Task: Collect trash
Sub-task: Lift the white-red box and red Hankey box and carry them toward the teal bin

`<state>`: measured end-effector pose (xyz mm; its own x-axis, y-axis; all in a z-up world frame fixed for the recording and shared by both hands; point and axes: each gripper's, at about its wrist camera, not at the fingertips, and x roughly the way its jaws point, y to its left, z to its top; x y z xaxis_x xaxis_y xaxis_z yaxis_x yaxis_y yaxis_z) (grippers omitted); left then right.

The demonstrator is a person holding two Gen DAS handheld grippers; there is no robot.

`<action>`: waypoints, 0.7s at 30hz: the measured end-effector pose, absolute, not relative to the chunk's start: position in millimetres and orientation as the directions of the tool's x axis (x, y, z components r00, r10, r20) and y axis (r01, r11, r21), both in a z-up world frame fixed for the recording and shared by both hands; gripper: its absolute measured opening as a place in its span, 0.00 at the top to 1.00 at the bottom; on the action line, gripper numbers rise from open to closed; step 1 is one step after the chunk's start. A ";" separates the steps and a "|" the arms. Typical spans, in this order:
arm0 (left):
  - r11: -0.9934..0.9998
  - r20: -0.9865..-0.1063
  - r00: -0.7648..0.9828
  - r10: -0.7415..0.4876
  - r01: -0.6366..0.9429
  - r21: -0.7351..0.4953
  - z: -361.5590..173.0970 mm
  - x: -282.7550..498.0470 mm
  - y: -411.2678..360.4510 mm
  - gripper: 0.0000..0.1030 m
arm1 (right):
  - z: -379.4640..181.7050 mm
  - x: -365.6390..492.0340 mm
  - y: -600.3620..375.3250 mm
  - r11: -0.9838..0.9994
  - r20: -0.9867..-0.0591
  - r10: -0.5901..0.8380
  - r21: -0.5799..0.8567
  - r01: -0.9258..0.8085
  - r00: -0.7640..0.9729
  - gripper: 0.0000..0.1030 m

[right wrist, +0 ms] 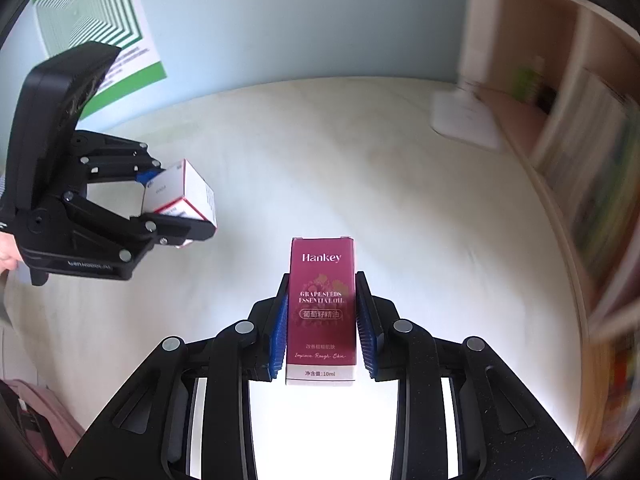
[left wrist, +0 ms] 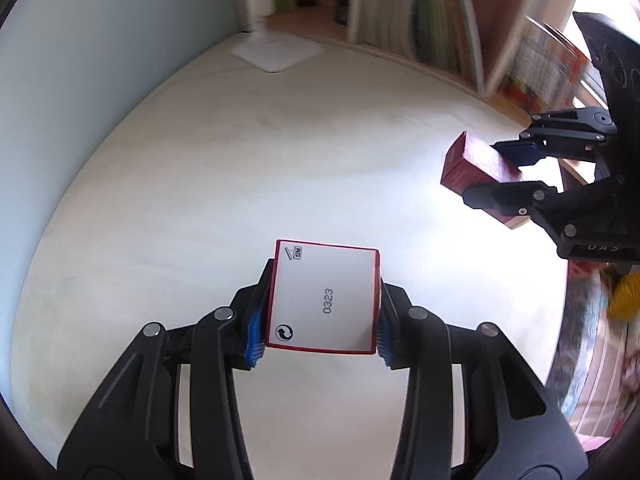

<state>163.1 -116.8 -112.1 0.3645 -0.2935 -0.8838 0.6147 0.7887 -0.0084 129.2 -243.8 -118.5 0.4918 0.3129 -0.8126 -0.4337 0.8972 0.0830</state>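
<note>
White box (left wrist: 324, 300) clamped in left claw (left wrist: 320, 312), maroon carton (right wrist: 322, 308) in right claw (right wrist: 322, 320); both held above tabletop (left wrist: 240, 160), likely for binning.

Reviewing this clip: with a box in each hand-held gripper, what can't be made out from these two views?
- Bookshelf contents: motion-blurred, both views.
- Any trash bin: in neither view.
- White box brand: left wrist shows only one end.
- Maroon box back: faces away.
- Yellow object: blurred, cut by edge.

Two claws, two small boxes: white box (left wrist: 324, 298), maroon box (right wrist: 322, 308).
</note>
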 end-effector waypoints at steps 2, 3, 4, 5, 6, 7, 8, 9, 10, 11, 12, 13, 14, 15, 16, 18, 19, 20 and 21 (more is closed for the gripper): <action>0.746 -0.885 0.342 -0.317 0.665 -0.011 -109.4 146.4 -131.0 0.62 | -114.4 100.9 -257.4 0.924 -0.808 0.279 0.079 -0.374 0.519 0.70; 0.720 -0.884 0.334 -0.327 0.693 -0.005 -107.6 136.8 -141.5 0.62 | -113.0 89.1 -264.6 0.935 -0.806 0.264 0.079 -0.346 0.529 0.70; 0.693 -0.883 0.327 -0.338 0.721 0.002 -105.5 127.0 -151.9 0.62 | -111.6 77.4 -271.8 0.945 -0.805 0.247 0.078 -0.317 0.540 0.70; 0.667 -0.881 0.319 -0.349 0.745 0.006 -104.1 118.2 -162.4 0.62 | -110.4 64.6 -280.1 0.955 -0.802 0.229 0.078 -0.285 0.551 0.70; 0.644 -0.880 0.311 -0.358 0.765 0.008 -103.5 112.1 -172.2 0.61 | -109.3 49.3 -289.7 0.966 -0.800 0.209 0.078 -0.248 0.562 0.70; 0.622 -0.879 0.304 -0.367 0.783 0.011 -103.0 104.6 -182.4 0.61 | -108.7 36.8 -297.3 0.973 -0.799 0.191 0.076 -0.220 0.570 0.70; 0.590 -0.879 0.289 -0.380 0.808 0.010 -102.3 93.2 -195.4 0.62 | -108.2 19.8 -306.8 0.981 -0.798 0.167 0.073 -0.182 0.580 0.70; 0.567 -0.879 0.277 -0.388 0.824 0.009 -102.8 85.6 -205.4 0.62 | -108.1 7.9 -314.4 0.985 -0.797 0.154 0.076 -0.155 0.585 0.70; 0.545 -0.879 0.269 -0.394 0.838 0.012 -103.4 77.0 -215.1 0.62 | -108.5 -6.1 -322.6 0.989 -0.796 0.138 0.078 -0.126 0.589 0.70; 0.513 -0.880 0.252 -0.402 0.858 0.011 -103.8 64.1 -228.3 0.62 | -109.1 -23.8 -331.9 0.993 -0.795 0.116 0.078 -0.090 0.595 0.70; 0.491 -0.881 0.241 -0.407 0.871 0.011 -103.7 53.0 -237.1 0.62 | -109.9 -37.8 -339.6 0.995 -0.795 0.104 0.081 -0.065 0.598 0.70; 0.469 -0.881 0.232 -0.412 0.883 0.013 -103.4 40.6 -245.8 0.62 | -111.2 -53.6 -347.8 0.996 -0.795 0.090 0.087 -0.034 0.600 0.70; 0.436 -0.883 0.217 -0.416 0.900 0.015 -104.3 25.8 -258.4 0.62 | -113.0 -66.5 -354.3 0.996 -0.794 0.078 0.089 -0.010 0.603 0.70; 0.415 -0.885 0.207 -0.417 0.910 0.017 -106.1 11.9 -267.1 0.62 | -115.2 -84.1 -362.6 0.995 -0.794 0.062 0.094 0.021 0.605 0.70; 0.387 -0.889 0.190 -0.417 0.922 0.016 -108.6 -1.9 -277.9 0.62 | -116.8 -99.1 -370.4 0.994 -0.795 0.052 0.100 0.047 0.605 0.70; 0.340 -0.896 0.169 -0.410 0.940 0.021 -114.6 -26.6 -292.5 0.62 | -122.5 -132.5 -384.3 0.989 -0.798 0.030 0.113 0.100 0.602 0.70; 0.318 -0.901 0.156 -0.406 0.948 0.021 -117.8 -39.7 -299.0 0.62 | -125.8 -148.2 -390.5 0.985 -0.801 0.021 0.118 0.123 0.598 0.70; 0.291 -0.906 0.139 -0.399 0.956 0.019 -122.4 -56.3 -309.1 0.62 | -129.4 -162.0 -396.5 0.982 -0.805 0.014 0.124 0.145 0.593 0.70; 0.273 -0.910 0.126 -0.395 0.962 0.014 -126.1 -64.5 -315.9 0.62 | -133.5 -179.3 -403.4 0.977 -0.810 0.006 0.131 0.170 0.586 0.70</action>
